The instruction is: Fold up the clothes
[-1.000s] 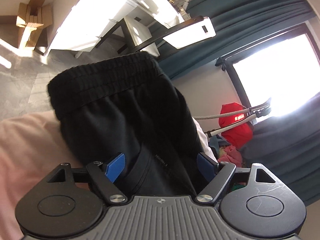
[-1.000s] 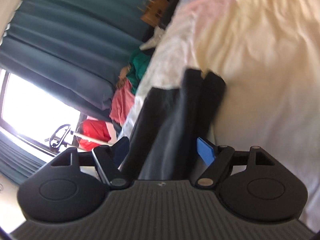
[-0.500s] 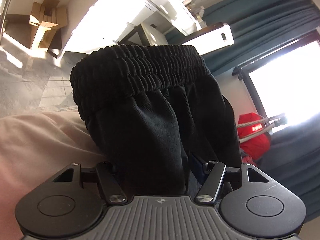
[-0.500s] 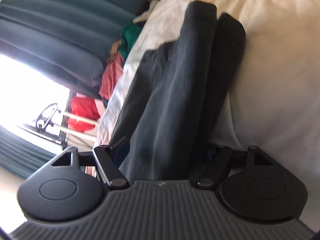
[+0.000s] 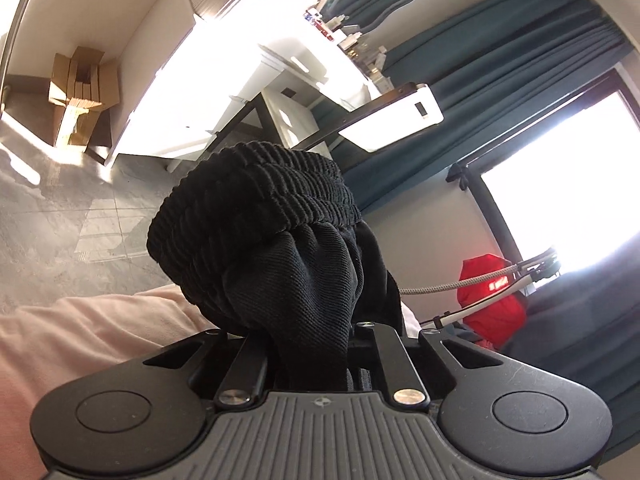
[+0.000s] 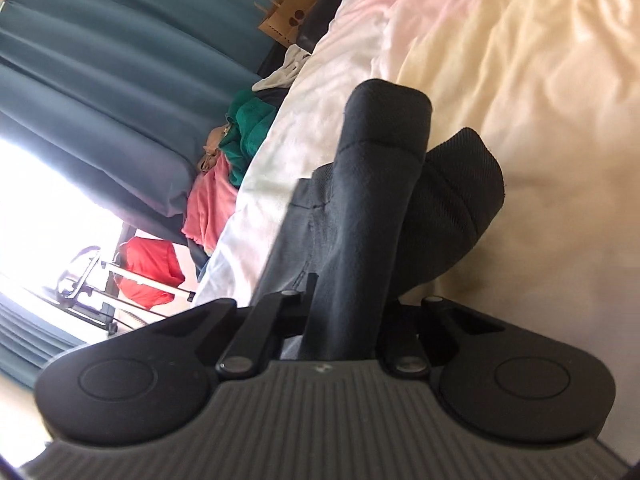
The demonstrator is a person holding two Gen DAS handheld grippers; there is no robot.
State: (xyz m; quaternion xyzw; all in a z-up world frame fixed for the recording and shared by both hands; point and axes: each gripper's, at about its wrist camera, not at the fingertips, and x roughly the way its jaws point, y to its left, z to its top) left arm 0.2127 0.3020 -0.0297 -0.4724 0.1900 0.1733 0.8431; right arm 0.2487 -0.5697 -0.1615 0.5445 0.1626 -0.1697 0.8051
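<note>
Each gripper, left [image 5: 310, 344] and right [image 6: 344, 320], has a grey ribbed housing, two black round-capped lobes flanking it, and black linkage bars with silver screws; finger pads seem hidden.

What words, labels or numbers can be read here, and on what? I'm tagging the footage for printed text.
None can be read.
Paper bag: a dark printed mark and a row of small dots, too blurred to read.
Red bag: a bright red lit patch, no characters legible.
Bottles on the shelf: labels too small to read.
Black trousers: no label visible.
</note>
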